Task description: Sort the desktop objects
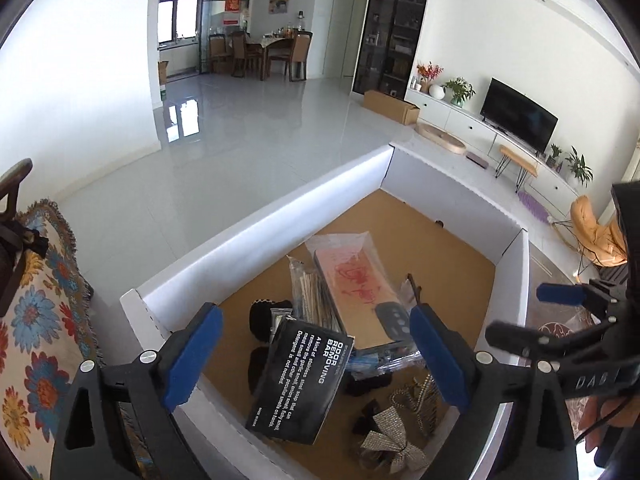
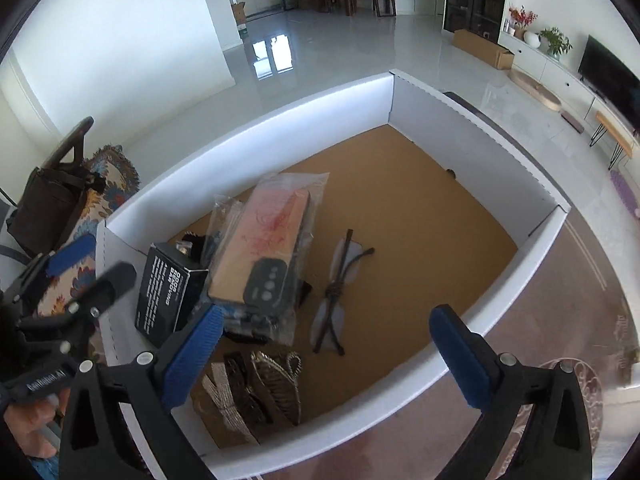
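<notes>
A white cardboard box (image 1: 276,220) (image 2: 288,120) with a brown floor holds the sorted items. My left gripper (image 1: 313,312) is open above its near corner. A black "Odor Removing Bar" carton (image 1: 300,380) (image 2: 168,292) lies tilted between the fingers, clear of both blue pads. Behind it lie a bagged phone case (image 1: 360,288) (image 2: 264,248) and a bag of thin sticks (image 1: 312,296). My right gripper (image 2: 327,314) is open over the box, with nothing in it. Bagged glasses (image 2: 336,292) lie on the floor beyond its fingers. Sparkly bows and hair clips (image 1: 390,436) (image 2: 256,388) rest near the front wall.
A floral fringed cloth (image 1: 36,320) covers the surface left of the box, with a brown bag (image 2: 44,204) on it. A brown patterned tabletop (image 2: 580,320) runs along the box's right side. Each gripper shows at the edge of the other's view: right (image 1: 532,314), left (image 2: 96,268).
</notes>
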Available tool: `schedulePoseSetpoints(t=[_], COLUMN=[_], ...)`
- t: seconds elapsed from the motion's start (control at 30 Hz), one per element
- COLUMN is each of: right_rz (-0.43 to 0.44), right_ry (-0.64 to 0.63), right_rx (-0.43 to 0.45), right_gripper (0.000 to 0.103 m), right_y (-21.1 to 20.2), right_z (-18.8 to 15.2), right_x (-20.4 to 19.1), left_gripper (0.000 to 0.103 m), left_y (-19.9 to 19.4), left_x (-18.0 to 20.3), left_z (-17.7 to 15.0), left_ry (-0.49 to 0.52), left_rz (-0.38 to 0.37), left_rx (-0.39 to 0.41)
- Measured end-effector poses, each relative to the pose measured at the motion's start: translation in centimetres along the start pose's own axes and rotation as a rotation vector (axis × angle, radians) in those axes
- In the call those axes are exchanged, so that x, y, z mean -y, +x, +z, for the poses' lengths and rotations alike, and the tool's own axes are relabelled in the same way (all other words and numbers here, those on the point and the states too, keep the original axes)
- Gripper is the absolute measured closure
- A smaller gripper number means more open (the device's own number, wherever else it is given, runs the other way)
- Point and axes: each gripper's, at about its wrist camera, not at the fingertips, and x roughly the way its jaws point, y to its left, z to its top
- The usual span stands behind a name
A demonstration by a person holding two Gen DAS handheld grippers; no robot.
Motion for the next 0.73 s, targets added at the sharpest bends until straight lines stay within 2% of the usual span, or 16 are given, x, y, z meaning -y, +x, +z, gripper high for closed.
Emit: schedulePoseSetpoints(t=[0.1, 0.23, 0.4, 0.53, 0.6, 0.73], right_rz=[-0.055, -0.091, -0.097, -0.100, -0.106, -0.114], right_ry=[-0.050, -0.081, -0.057, -0.051, -0.057, -0.063], right_rx=[-0.013, -0.010, 0.011, 0.026, 0.031, 0.040], right_gripper=[0.000, 0.000, 0.000, 0.000, 0.000, 0.000], right_y=[-1.3, -2.0, -2.2, -2.2, -2.0, -1.9], right_z=[-1.7, -3.3, -4.0, -4.1, -4.0, -3.8], right_x=[0.5, 0.4, 1.1, 1.4, 1.4, 1.5], left_gripper=[0.002, 0.002, 0.002, 0.000, 0.000, 0.000], left_y=[-0.5, -2.3, -3.5, -3.3, -3.1, -3.4], left_x=[1.9, 3.0, 3.1, 3.2, 3.3, 3.3], left_z=[0.3, -0.6, -1.0, -1.1, -1.3, -1.8], left_ry=[0.074, 0.111, 0.082, 0.043, 0.020, -0.013], left_rz=[0.062, 0.158, 0.162, 0.137, 0.158, 0.162], left_rx=[-0.020, 0.020, 0.041, 0.023, 0.019, 0.056])
